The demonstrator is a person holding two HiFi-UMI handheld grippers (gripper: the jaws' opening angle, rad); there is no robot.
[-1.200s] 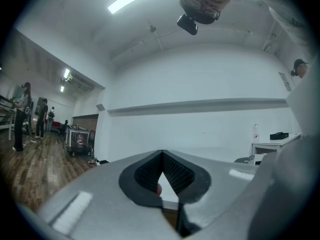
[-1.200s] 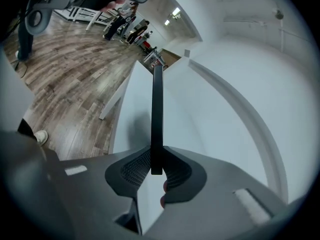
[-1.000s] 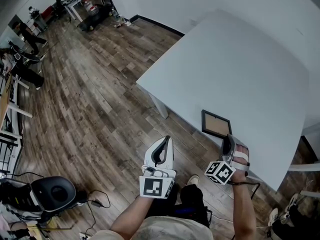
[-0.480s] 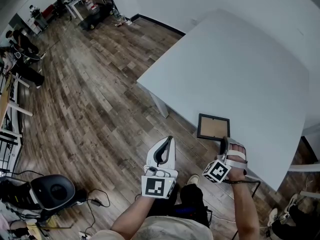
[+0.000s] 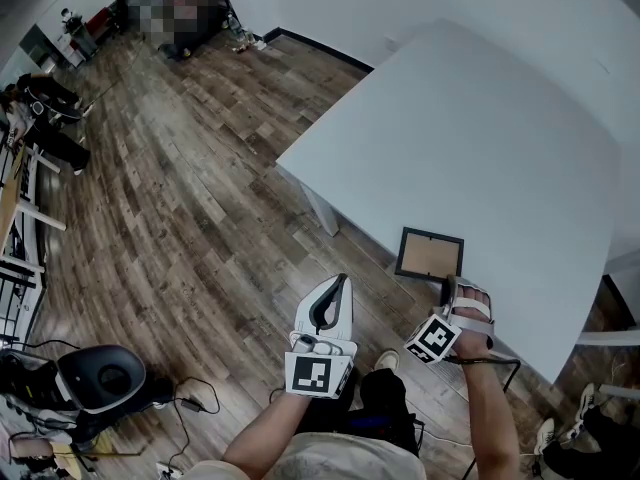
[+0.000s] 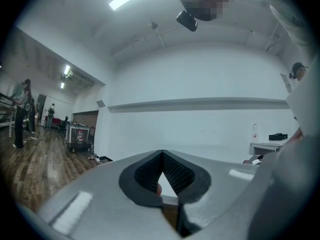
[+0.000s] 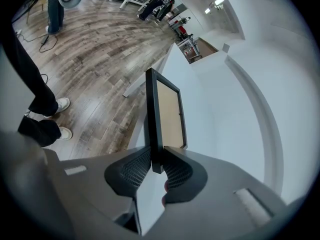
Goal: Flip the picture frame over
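The black-rimmed rectangular picture frame with a tan panel (image 5: pixel 431 254) sat at the near edge of the white rectangular table (image 5: pixel 480 138), close to the person; whether it lay quite flat or had one edge just raised could not be told. The right gripper (image 5: pixel 449 286) was clamped on the frame's near rim, its ribbed dark pads pressed on both faces of the thin black edge (image 7: pixel 156 166). The left gripper (image 5: pixel 335 286) hung well apart from the table over the wood-plank floor (image 5: pixel 180 168), its jaws closed tip to tip with nothing between them (image 6: pixel 162 156). The frame looked light, thin and stiff, so one grip on the rim would probably turn it; a glazed face, if it had one, would be fragile and slippery, so the rim seemed the safer hold and a gentle set-down wise. No brand or writing could be read; only the black-and-white square markers on the grippers' cubes (image 5: pixel 311 375) showed.
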